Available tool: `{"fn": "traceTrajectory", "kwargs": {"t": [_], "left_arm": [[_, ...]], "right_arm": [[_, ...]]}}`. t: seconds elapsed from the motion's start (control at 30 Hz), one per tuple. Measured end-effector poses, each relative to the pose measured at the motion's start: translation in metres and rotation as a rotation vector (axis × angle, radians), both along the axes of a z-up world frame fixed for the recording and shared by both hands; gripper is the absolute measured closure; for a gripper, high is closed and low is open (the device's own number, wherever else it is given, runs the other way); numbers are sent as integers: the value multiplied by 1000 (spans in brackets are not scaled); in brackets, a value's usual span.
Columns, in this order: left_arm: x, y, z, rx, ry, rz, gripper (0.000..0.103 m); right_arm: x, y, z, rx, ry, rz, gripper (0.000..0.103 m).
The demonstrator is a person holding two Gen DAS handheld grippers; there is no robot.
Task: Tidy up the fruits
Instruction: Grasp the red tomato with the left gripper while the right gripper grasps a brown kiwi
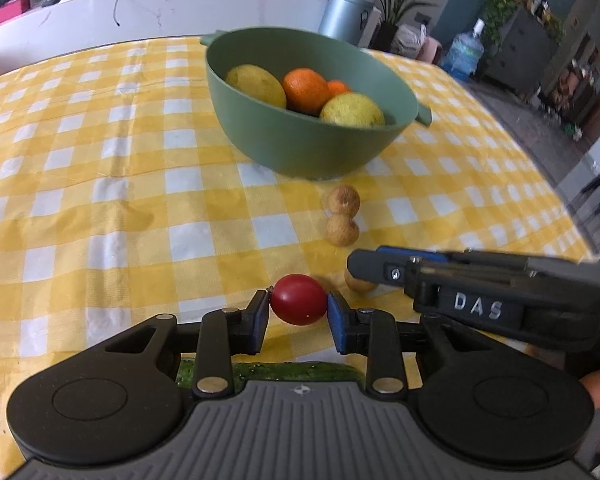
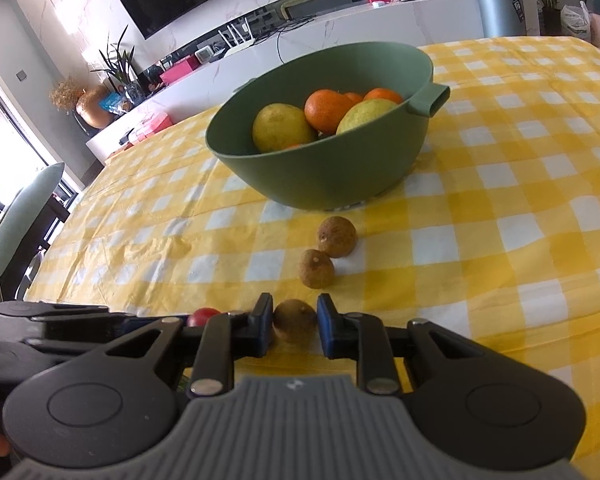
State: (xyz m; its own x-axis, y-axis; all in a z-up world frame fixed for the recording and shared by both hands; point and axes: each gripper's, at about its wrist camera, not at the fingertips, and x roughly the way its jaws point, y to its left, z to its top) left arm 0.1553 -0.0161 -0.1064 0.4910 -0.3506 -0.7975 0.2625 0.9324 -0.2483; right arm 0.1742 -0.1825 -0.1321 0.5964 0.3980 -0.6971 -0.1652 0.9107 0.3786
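Note:
My left gripper (image 1: 298, 300) is shut on a small red tomato (image 1: 299, 299), both blue pads touching its sides just above the yellow checked cloth. Beside it my right gripper (image 2: 295, 320) is shut on a small brown round fruit (image 2: 295, 322), which shows partly under its fingers in the left wrist view (image 1: 358, 283). Two more brown round fruits (image 2: 337, 236) (image 2: 317, 269) lie loose between the grippers and the green bowl (image 2: 320, 180). The bowl (image 1: 300, 148) holds two yellow lemons and a few oranges. The tomato (image 2: 204, 316) peeks out behind the right gripper's left finger.
A green cucumber (image 1: 284, 372) lies on the cloth under the left gripper's body. The table's right edge (image 1: 560, 200) drops to the floor. A padded chair (image 2: 24, 216) stands at the table's left end. A white counter with a silver bin (image 1: 346, 12) runs behind the table.

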Motion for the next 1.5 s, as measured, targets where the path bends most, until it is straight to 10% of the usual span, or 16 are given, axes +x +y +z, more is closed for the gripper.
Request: {"fn": "traceTrajectory", "kwargs": {"t": [0.83,1.5], "left_arm": [[21,7,65,-72,-132,30,68],[20,42,25,-53,-22,110,68]], "right_arm": [[3,-7,80,-118,-221,54,92],[-2,48,9,-153,-21,194,74]]}}
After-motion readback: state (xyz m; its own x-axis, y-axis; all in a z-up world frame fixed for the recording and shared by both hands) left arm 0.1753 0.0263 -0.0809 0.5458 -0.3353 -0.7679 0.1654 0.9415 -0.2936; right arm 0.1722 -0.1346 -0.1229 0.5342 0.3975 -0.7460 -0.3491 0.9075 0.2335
